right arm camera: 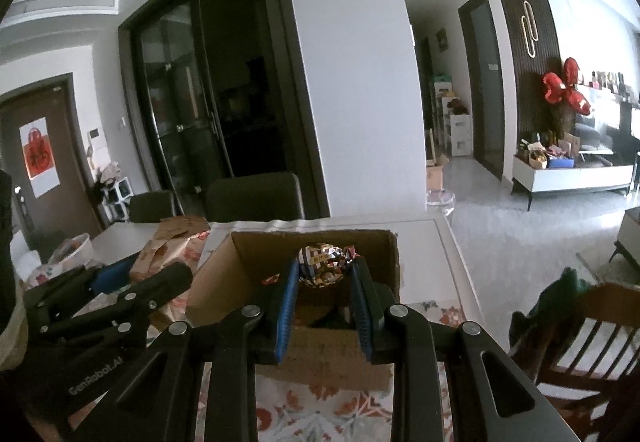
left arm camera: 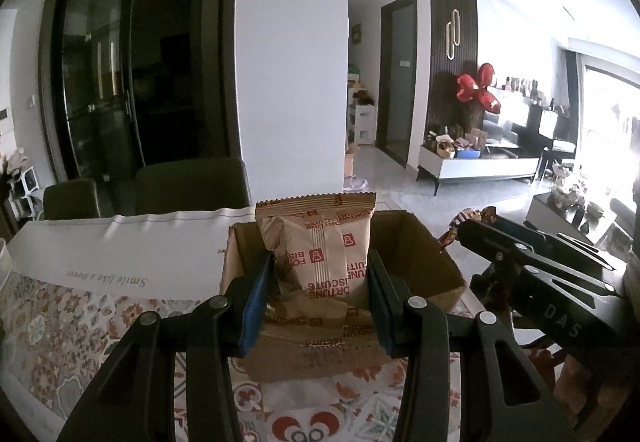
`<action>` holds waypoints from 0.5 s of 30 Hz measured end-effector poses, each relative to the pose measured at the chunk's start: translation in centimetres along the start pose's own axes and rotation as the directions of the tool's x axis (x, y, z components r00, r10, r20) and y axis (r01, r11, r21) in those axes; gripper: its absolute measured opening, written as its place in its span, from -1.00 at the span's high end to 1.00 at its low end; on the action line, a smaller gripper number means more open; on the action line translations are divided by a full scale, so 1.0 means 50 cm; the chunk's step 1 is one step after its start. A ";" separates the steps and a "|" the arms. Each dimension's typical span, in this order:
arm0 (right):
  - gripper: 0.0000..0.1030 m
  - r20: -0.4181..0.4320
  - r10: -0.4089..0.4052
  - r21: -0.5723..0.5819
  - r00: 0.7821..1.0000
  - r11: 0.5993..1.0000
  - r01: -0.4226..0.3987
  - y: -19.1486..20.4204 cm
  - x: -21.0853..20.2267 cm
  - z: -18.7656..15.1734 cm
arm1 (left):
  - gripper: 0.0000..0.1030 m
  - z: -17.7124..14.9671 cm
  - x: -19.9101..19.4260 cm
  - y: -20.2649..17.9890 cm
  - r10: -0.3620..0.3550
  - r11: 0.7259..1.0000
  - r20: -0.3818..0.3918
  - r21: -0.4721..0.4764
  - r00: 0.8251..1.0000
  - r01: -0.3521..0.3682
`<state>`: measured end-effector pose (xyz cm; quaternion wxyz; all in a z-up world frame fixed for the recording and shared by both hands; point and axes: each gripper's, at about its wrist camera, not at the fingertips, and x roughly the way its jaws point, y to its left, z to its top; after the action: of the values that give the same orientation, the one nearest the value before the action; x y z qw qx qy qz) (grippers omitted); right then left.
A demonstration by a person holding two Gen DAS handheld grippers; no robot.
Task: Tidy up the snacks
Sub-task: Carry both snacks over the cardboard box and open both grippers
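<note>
Two snacks held over one cardboard box [left arm camera: 436, 262] on the table [left arm camera: 120, 254].

The left hand-held gripper [left arm camera: 320, 294] pinches a tan biscuit packet [left arm camera: 320, 242] upright above the box's opening; the right hand-held gripper [right arm camera: 326, 290] – just beside it – clamps a shiny foil-wrapped candy [right arm camera: 322, 266] over the same box, which stands on a patterned cloth [left arm camera: 60, 342].

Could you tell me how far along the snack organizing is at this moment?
Mid-job. Done: nothing clearly visible inside the cardboard box. In hand: the left gripper holds a biscuit packet over the box; the right gripper holds a foil-wrapped candy above it. Left: releasing both, then possibly the brown packets on the table.
</note>
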<state>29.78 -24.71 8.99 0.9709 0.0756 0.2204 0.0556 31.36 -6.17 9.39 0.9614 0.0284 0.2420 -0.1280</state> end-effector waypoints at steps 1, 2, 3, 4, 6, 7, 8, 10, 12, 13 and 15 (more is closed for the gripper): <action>0.46 -0.004 0.001 0.002 1.000 1.000 -0.001 -0.001 0.008 0.004 | 0.13 0.004 0.010 0.002 -0.002 1.000 -0.008 0.000 1.000 0.002; 0.46 -0.010 -0.002 0.001 1.000 1.000 0.002 -0.003 0.017 0.009 | 0.13 0.008 0.018 0.003 -0.001 1.000 -0.013 0.000 1.000 0.001; 0.46 -0.013 -0.004 0.000 1.000 1.000 0.004 -0.004 0.022 0.012 | 0.13 0.014 0.030 0.004 -0.005 1.000 -0.020 0.004 1.000 0.005; 0.46 -0.014 -0.005 -0.002 1.000 1.000 0.005 -0.008 0.029 0.015 | 0.13 0.018 0.038 0.005 -0.004 1.000 -0.026 0.006 1.000 0.004; 0.46 -0.025 -0.010 -0.008 1.000 1.000 0.009 -0.009 0.045 0.021 | 0.13 0.025 0.059 0.008 -0.005 1.000 -0.043 0.010 0.999 0.005; 0.46 -0.032 -0.010 -0.009 0.999 1.000 0.009 -0.009 0.053 0.024 | 0.13 0.027 0.070 0.010 -0.005 1.000 -0.052 0.009 0.999 0.005; 0.46 -0.042 -0.010 -0.010 0.999 1.000 0.010 -0.012 0.064 0.027 | 0.13 0.029 0.079 0.011 -0.003 1.000 -0.060 0.007 0.998 0.004; 0.46 -0.056 -0.013 -0.010 0.998 1.000 0.012 -0.016 0.079 0.028 | 0.12 0.032 0.101 0.012 0.002 1.000 -0.079 0.009 0.997 -0.001; 0.46 -0.071 -0.021 -0.013 0.997 1.000 0.020 -0.021 0.095 0.028 | 0.11 0.034 0.120 0.014 0.017 1.000 -0.093 0.016 0.996 -0.015; 0.46 -0.077 -0.026 -0.015 0.997 1.000 0.025 -0.022 0.101 0.027 | 0.08 0.034 0.126 0.014 0.022 1.000 -0.098 0.017 0.995 -0.021; 0.45 -0.090 -0.030 -0.015 0.995 0.999 0.029 -0.024 0.114 0.027 | -0.10 0.034 0.138 0.015 0.034 0.999 -0.105 0.018 0.994 -0.032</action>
<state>35.54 -25.22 7.60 0.9612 0.0630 0.2647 0.0461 38.21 -7.24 7.61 0.9490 0.0471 0.2909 -0.1124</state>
